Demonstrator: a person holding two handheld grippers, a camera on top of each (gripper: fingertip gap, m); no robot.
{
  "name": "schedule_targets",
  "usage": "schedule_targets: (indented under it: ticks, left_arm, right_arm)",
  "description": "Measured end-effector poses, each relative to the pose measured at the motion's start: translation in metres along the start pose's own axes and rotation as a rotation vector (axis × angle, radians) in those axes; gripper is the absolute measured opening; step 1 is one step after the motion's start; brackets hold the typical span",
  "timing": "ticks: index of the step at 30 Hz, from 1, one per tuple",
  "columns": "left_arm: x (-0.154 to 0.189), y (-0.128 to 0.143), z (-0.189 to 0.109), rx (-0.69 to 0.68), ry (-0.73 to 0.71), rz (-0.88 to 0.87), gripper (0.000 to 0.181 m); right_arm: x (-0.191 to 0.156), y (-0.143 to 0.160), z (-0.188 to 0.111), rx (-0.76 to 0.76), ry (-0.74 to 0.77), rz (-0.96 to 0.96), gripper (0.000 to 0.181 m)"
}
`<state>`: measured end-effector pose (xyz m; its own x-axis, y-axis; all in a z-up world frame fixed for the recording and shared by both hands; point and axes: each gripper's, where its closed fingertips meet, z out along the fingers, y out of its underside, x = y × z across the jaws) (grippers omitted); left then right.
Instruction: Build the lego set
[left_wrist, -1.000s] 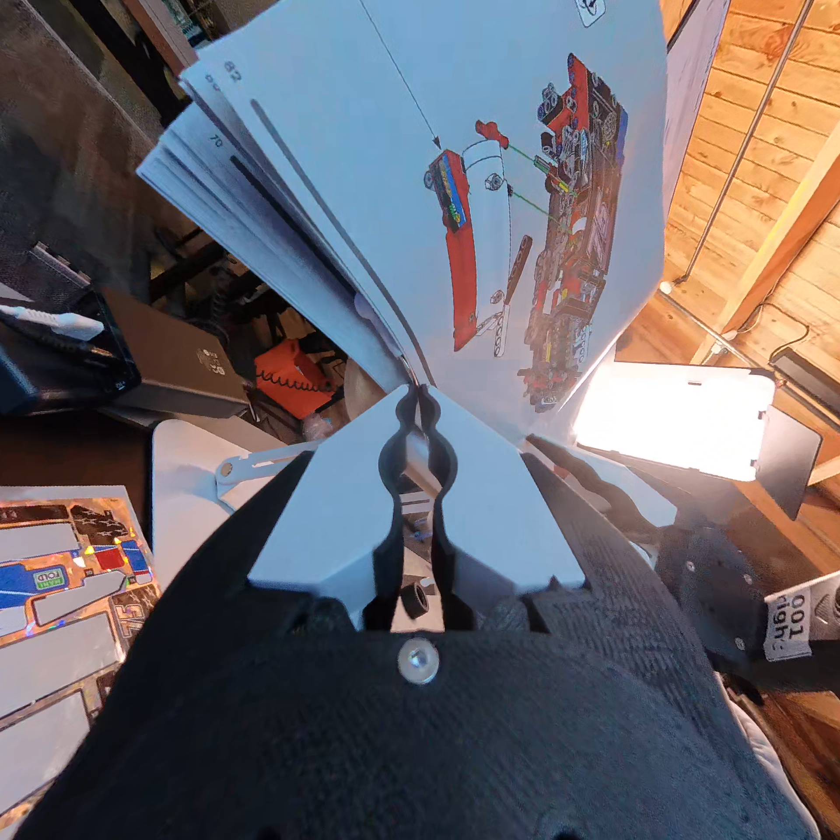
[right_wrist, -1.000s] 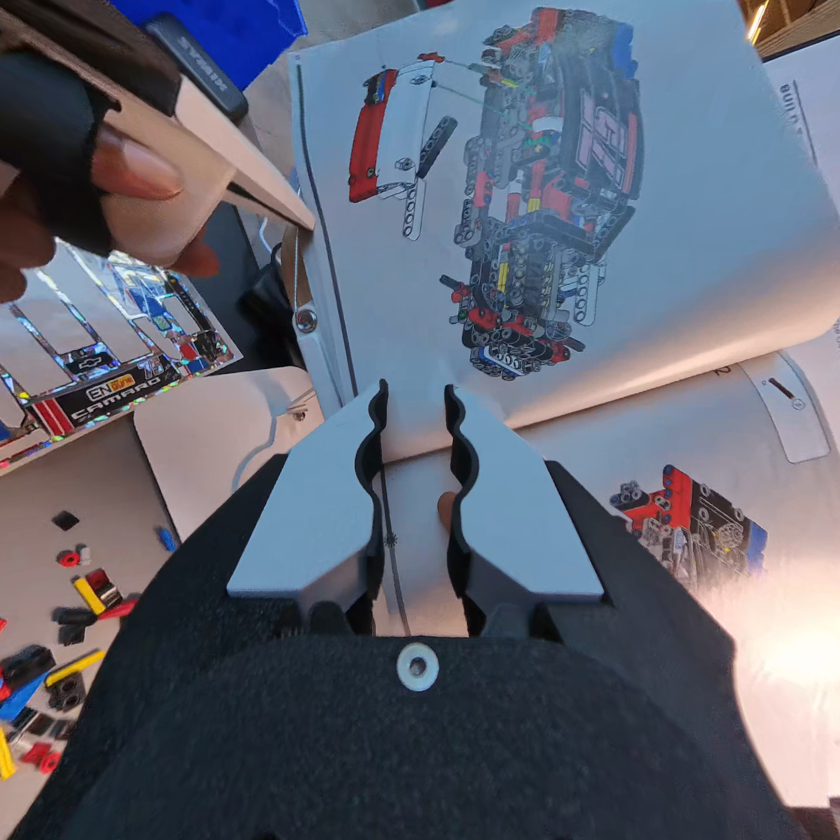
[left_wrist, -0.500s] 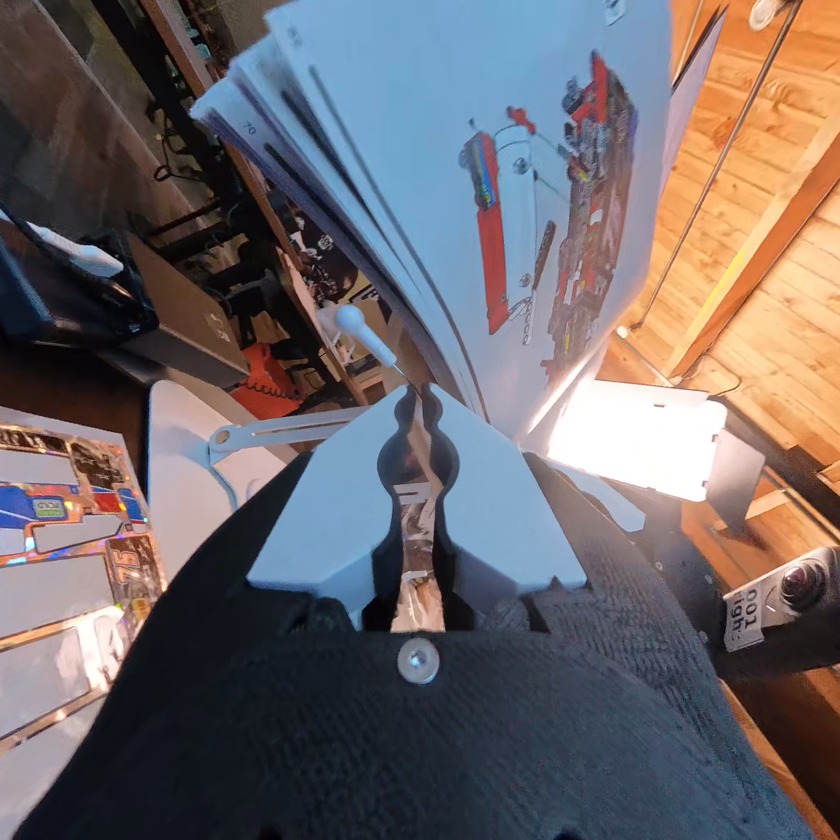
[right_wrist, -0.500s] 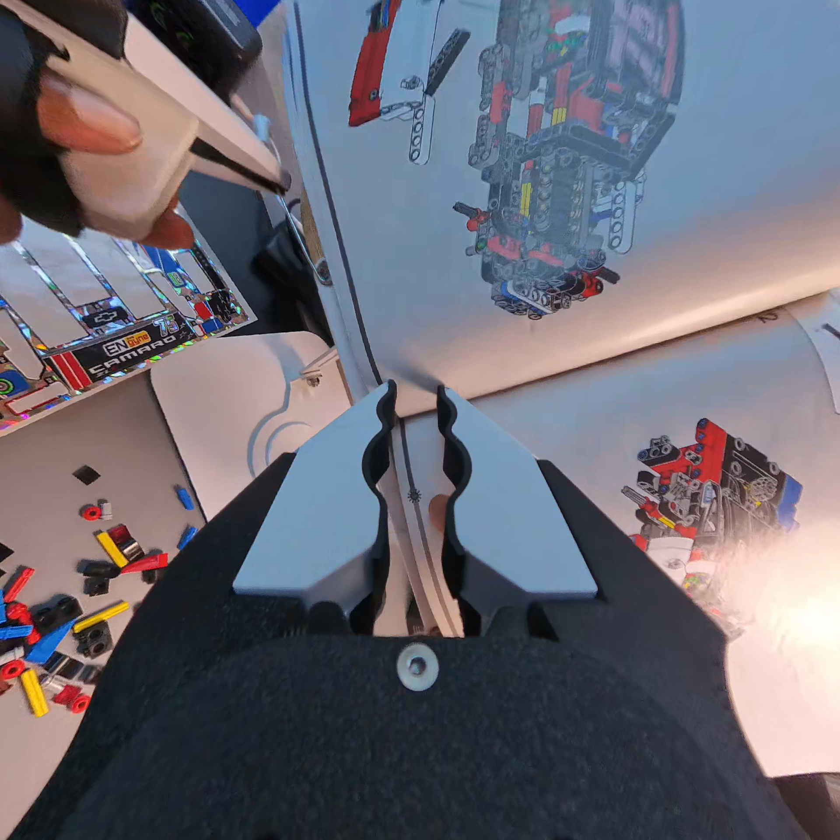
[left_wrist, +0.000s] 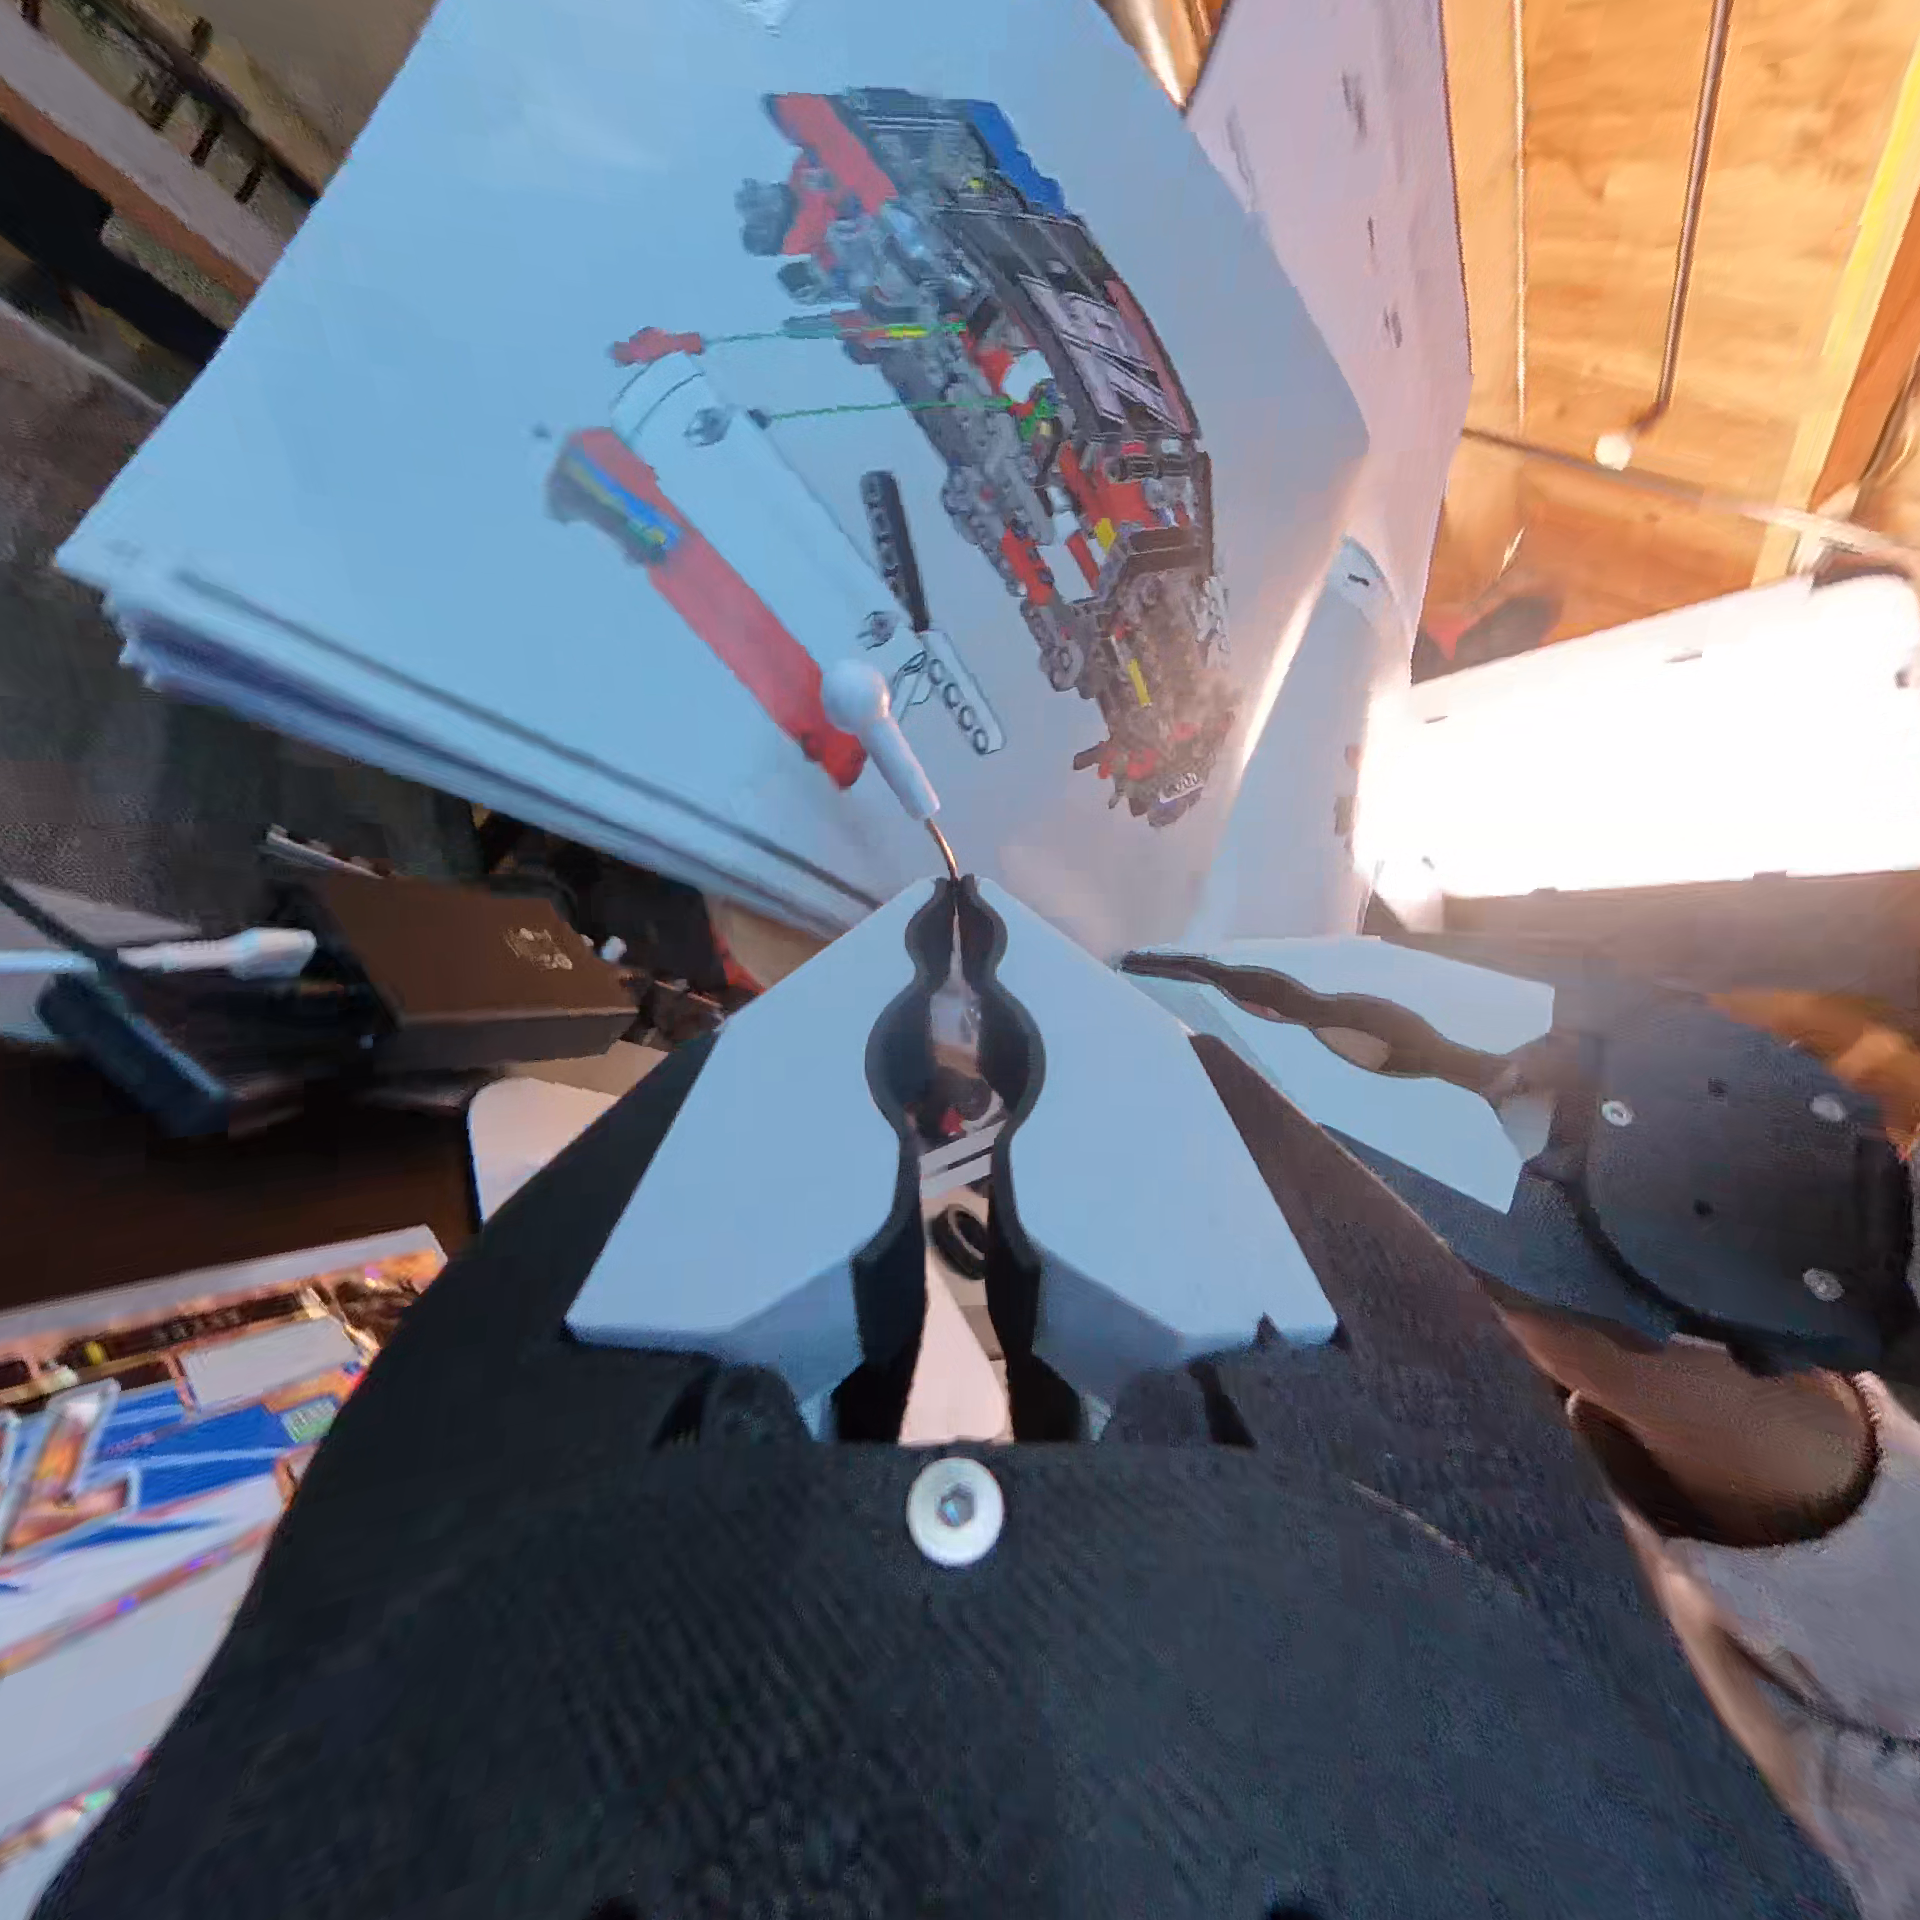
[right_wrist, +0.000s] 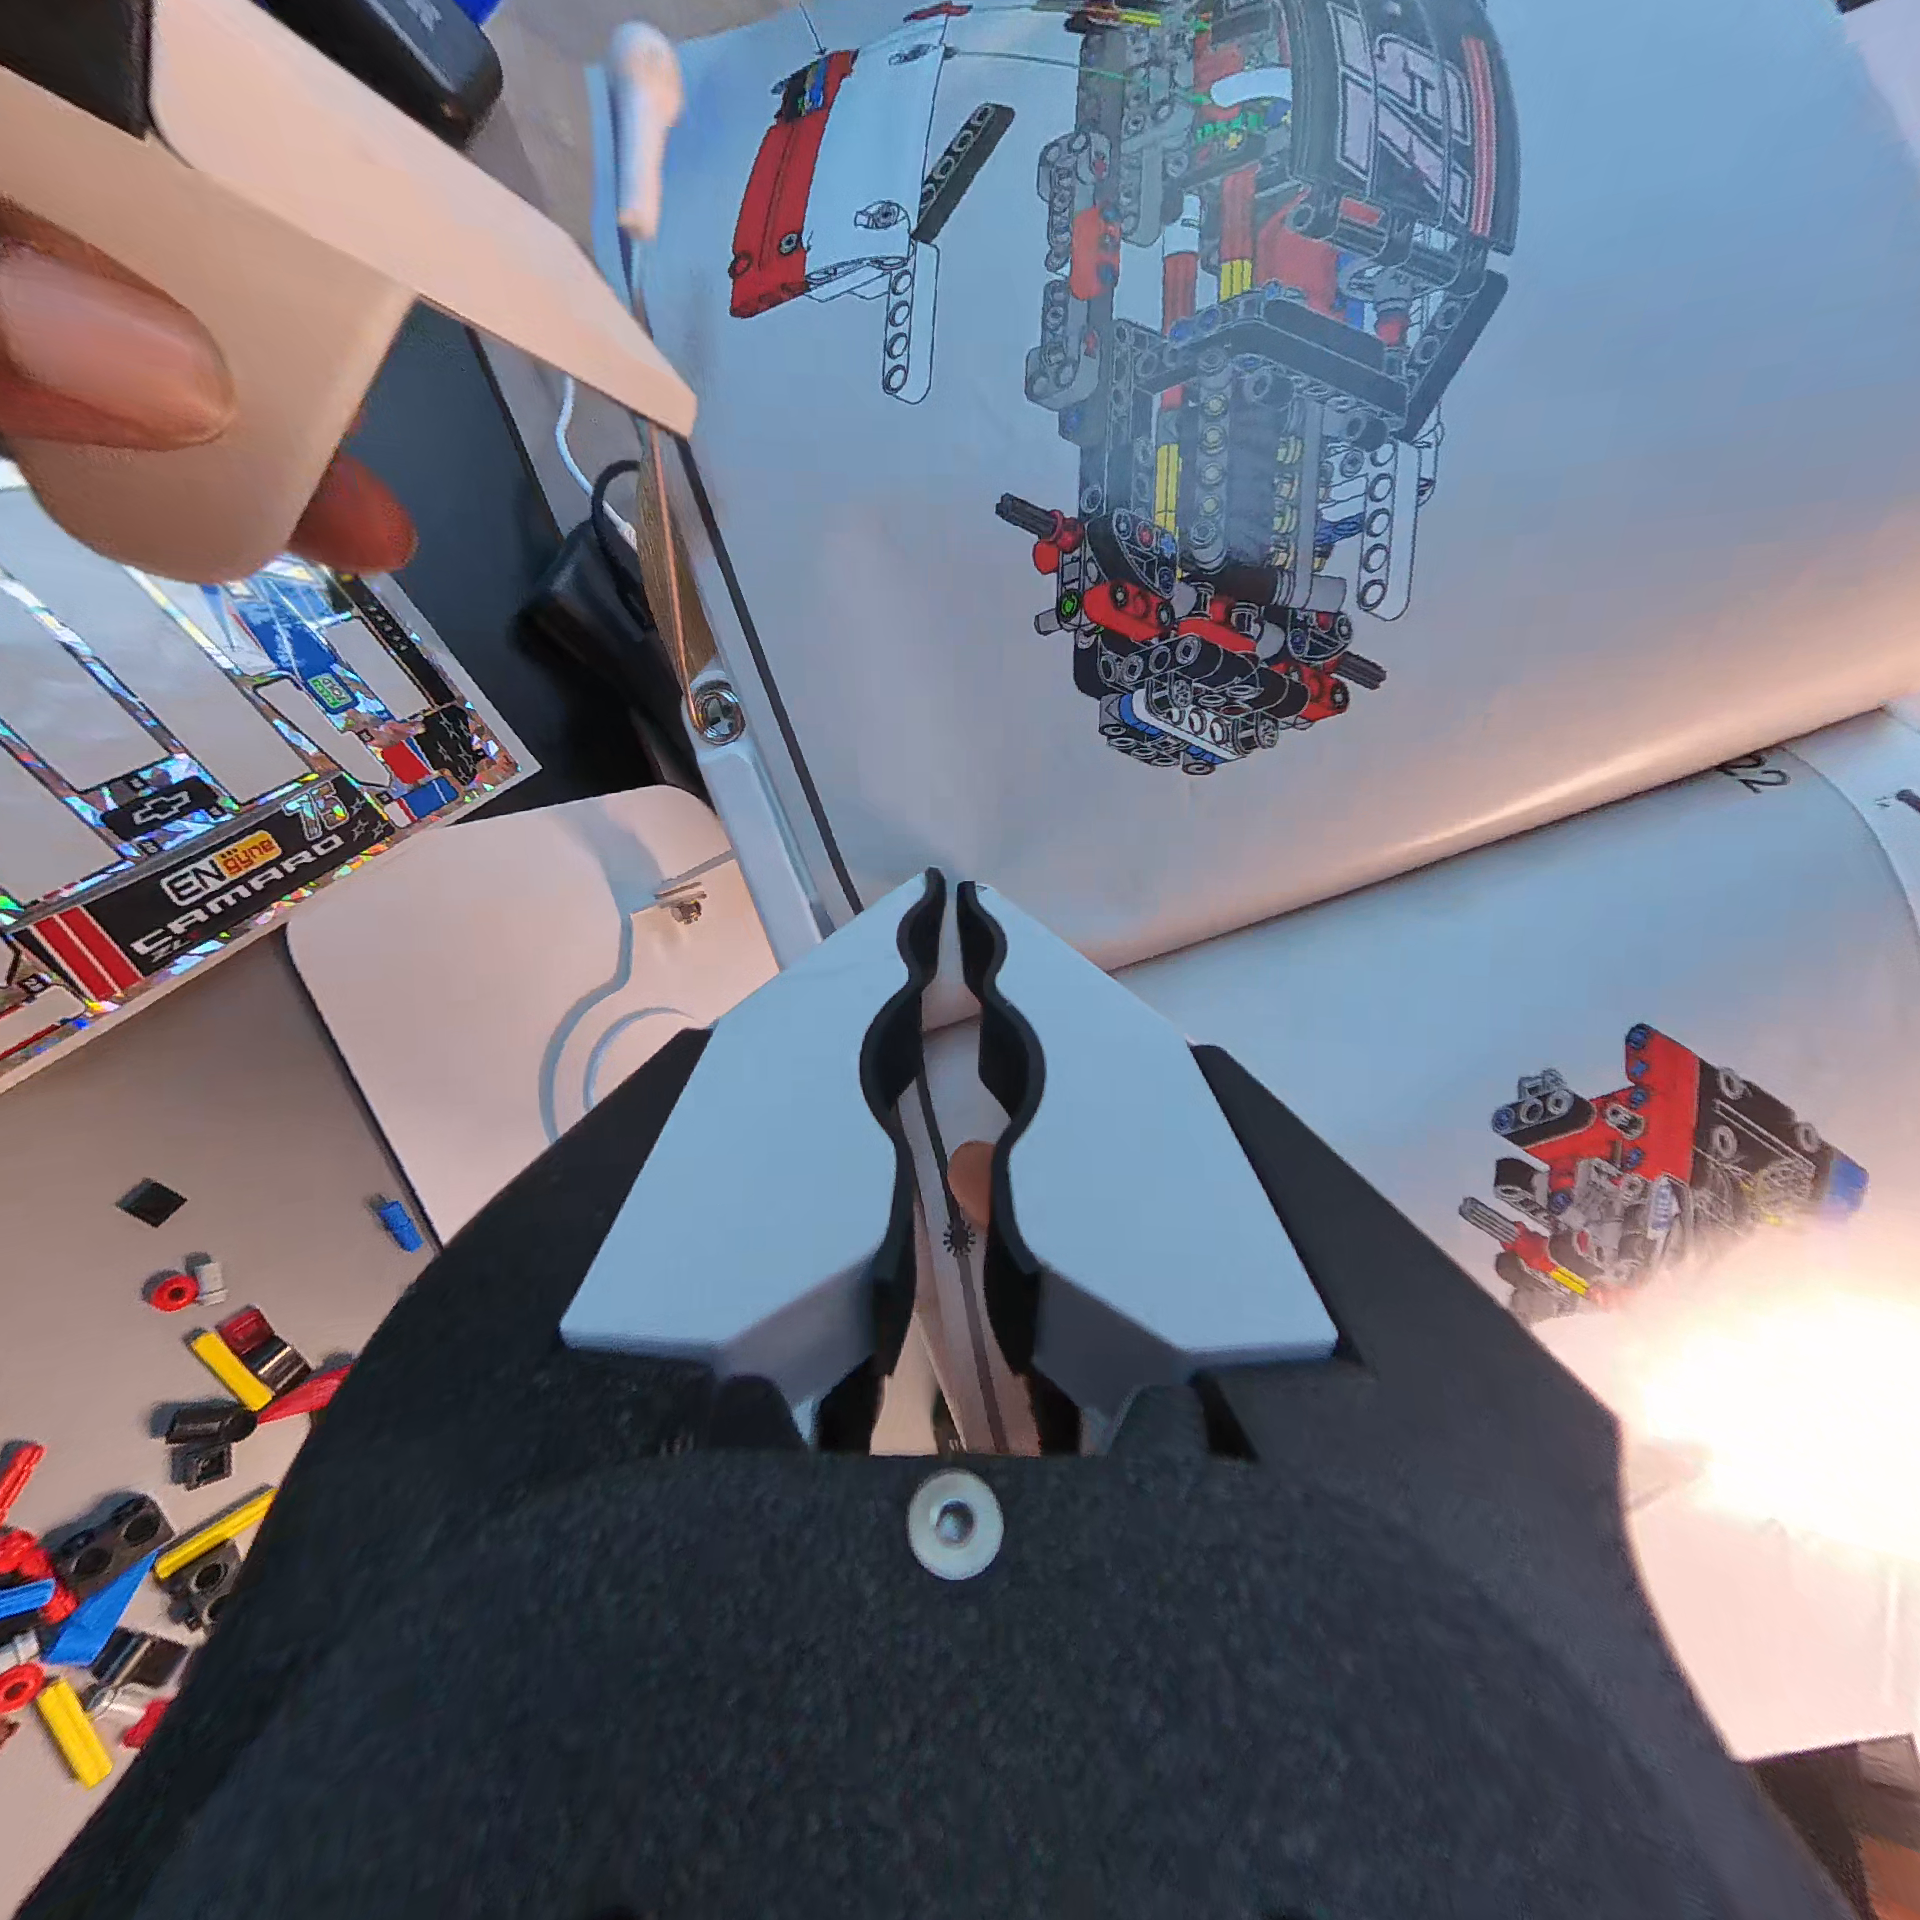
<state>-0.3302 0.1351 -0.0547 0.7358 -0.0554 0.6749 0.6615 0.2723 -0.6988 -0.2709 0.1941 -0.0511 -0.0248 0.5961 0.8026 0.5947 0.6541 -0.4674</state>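
1. Grey fingers of the right gripper (right_wrist: 948, 894) are pinching together on the lower edge of a raised page of the instruction booklet (right_wrist: 1558, 416), near the spine; the tips are nearly meeting with the paper between them.
2. Just behind those fingers, a fingertip is showing through the gap, pressing against the page underneath.
3. The raised page is carrying a drawing of a red, black and grey car model; the page lying below it is showing a smaller red and black assembly and is catching a bright glare at its right side.
4. The left gripper (left_wrist: 954, 883) is sitting with its tips together on a thin metal wire that is ending in a white knob (left_wrist: 871, 717), part of the stand arm in front of the booklet.
5. In the right wrist view the left gripper (right_wrist: 665, 416) is reaching in from the upper left, held by a hand (right_wrist: 114, 353), its tip at the metal arm beside the booklet's left edge.
6. The white stand base (right_wrist: 468, 987) is resting on the worktop (right_wrist: 156, 1132) just left of the right gripper.
7. A shiny sticker sheet (right_wrist: 208, 790) is lying further left, touching the base's edge.
8. Loose lego pieces (right_wrist: 125, 1507) in red, yellow, blue and black are scattered on the worktop at lower left.
9. A bright light panel (left_wrist: 1662, 748) is glowing to the right in the left wrist view.
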Motion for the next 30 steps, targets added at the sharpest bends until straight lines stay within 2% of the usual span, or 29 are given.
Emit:
schedule_targets:
  ticks: [1,4,7,9,13,16,18,20,23,26,30]
  left_arm:
    - [0.006,-0.002,0.005,-0.030,0.006,0.087,0.000]
    - [0.025,0.001,0.027,-0.181,0.042,0.335,0.000]
    - [0.044,0.030,0.046,-0.402,0.098,0.758,0.000]
    - [0.047,0.043,0.050,-0.490,0.127,0.947,0.000]
    - [0.048,0.052,0.045,-0.585,0.196,1.105,0.000]
    - [0.047,0.056,0.046,-0.635,0.188,1.143,0.000]
    - [0.047,0.055,0.045,-0.635,0.168,1.135,0.000]
    - [0.056,0.052,0.042,-0.580,0.161,1.120,0.009]
    - [0.083,0.048,0.037,-0.483,0.189,1.144,0.009]
    - [0.094,0.073,0.041,-0.558,0.198,1.221,0.003]
    - [0.083,0.100,0.067,-0.666,0.086,1.347,0.000]
  right_arm:
    - [0.000,0.000,0.000,0.006,-0.011,0.015,0.000]
    - [-0.001,-0.001,0.000,0.026,-0.044,0.071,0.000]
    - [-0.001,-0.001,0.000,0.058,-0.055,0.109,0.000]
    - [0.000,0.001,0.000,0.087,-0.056,0.141,0.003]
    - [-0.002,0.001,-0.004,0.146,-0.077,0.175,0.003]
    - [-0.005,0.001,-0.008,0.189,-0.090,0.186,0.008]
    - [-0.008,0.004,-0.016,0.205,-0.126,0.237,0.019]
    - [-0.003,0.010,-0.033,0.260,-0.130,0.326,0.020]
    - [0.009,0.040,-0.059,0.293,-0.074,0.427,0.020]
    - [0.016,0.086,-0.077,0.271,-0.002,0.502,0.019]
    - [0.010,0.140,-0.083,0.205,0.028,0.579,0.023]
